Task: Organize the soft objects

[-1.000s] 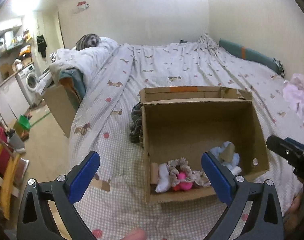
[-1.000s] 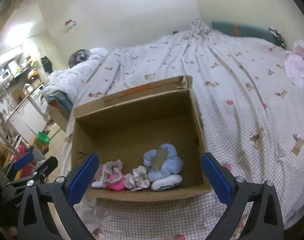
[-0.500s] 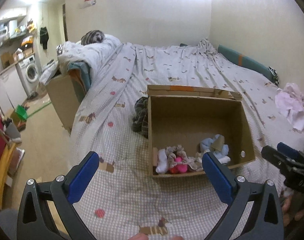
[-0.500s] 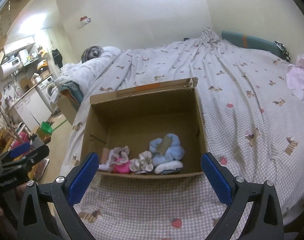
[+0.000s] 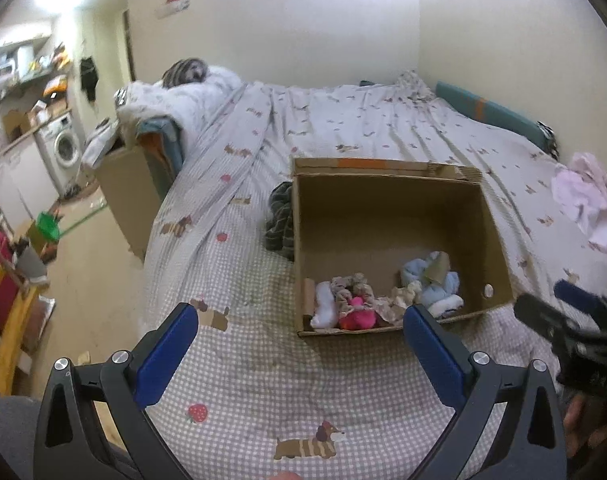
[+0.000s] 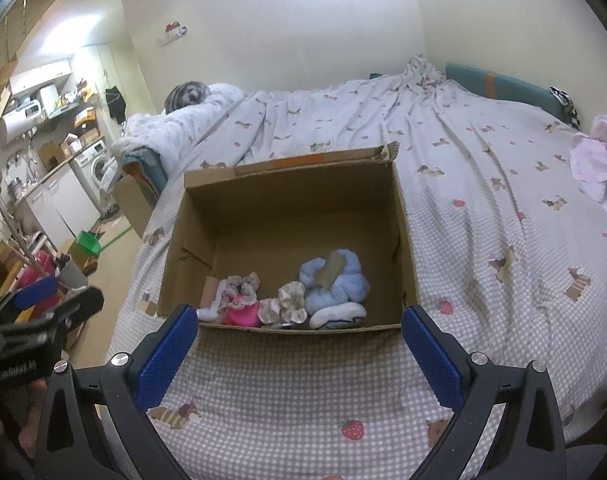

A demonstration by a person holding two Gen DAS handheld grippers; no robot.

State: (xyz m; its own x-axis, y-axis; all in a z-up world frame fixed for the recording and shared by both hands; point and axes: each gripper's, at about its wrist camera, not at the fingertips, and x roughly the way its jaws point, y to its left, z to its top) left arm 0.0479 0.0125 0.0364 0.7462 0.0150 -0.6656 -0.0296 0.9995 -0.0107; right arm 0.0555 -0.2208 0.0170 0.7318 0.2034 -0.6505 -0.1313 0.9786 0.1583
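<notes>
Right wrist view, your stock: one cardboard box (image 6: pixel 291 204), open-topped, corrugated, rectangular, sitting on the gingham bedspread (image 6: pixel 503 208) printed with dachshunds and strawberries. Inside, along the near wall, you have a row of soft items: one light-blue fluffy bundle (image 6: pixel 337 280) with a brown card tag, one white rolled sock (image 6: pixel 337 316), two beige frilled scrunchies (image 6: pixel 287 302), one pink plush piece (image 6: pixel 243 314), one white sock (image 6: pixel 207 312).

Outside the box: one dark striped knit garment (image 5: pixel 279 220) touching its left wall, one pink crumpled cloth (image 5: pixel 587 204) well apart on the right.

Your right gripper (image 6: pixel 295 344) hangs before the box, blue pads spread wide, gripping nothing. Your left gripper (image 5: pixel 299 344) likewise, wide apart and empty.
</notes>
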